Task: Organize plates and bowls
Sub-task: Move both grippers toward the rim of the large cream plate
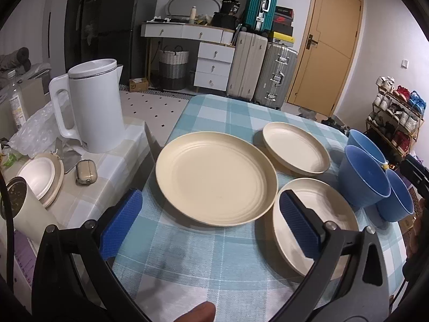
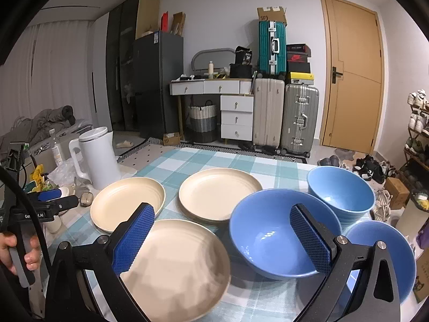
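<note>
White plastic electric kettle [image 1: 92,107] sits far left on a side surface, off the table [image 1: 219,112] with the blue-and-white checked cloth.

Left gripper [image 1: 210,225]: fingers spread wide, nothing between them, hovering over the table's near edge. Its right blue-padded finger [image 1: 300,228] overlaps the near plate in view; contact unclear.

Three cream round plastic plates lie flat on the cloth, well apart from stacking:
- large cream plate [image 1: 215,178], leftmost
- far cream plate [image 1: 295,147], behind
- near cream plate [image 2: 174,265], closest to the camera

Right gripper [image 2: 222,240]: fingers released, empty, hovering between the near cream plate and the middle bowl.

Three blue round ceramic bowls, upright, on the right of the table:
- middle blue bowl [image 2: 270,228]
- far blue bowl [image 2: 340,190]
- near-right blue bowl [image 2: 402,244], partly hidden by the right finger.
</note>
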